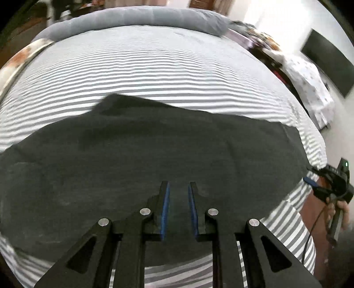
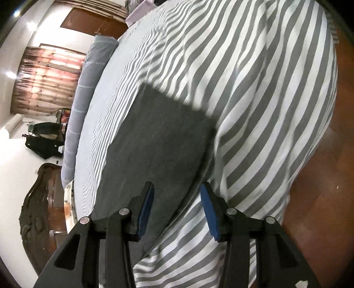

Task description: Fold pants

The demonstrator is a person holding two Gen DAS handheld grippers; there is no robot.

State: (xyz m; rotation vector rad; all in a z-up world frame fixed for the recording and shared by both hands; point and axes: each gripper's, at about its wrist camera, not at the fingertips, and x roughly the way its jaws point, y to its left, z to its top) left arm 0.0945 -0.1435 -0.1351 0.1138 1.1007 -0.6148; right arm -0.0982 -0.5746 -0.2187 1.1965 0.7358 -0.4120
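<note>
Left wrist view: one pair of dark grey pants (image 1: 154, 155) spread flat across the near part of the striped bed (image 1: 166, 66), reaching its near edge. One grey pillow (image 1: 137, 18) along the far edge. My left fingers (image 1: 178, 208) tilt down over the pants, a narrow gap between the blue pads, nothing gripped. My right hand (image 1: 341, 210) hangs off the right edge.

Right wrist view: my right fingers (image 2: 177, 210) parted, released, angled down above the pants' (image 2: 159, 141) edge.
</note>
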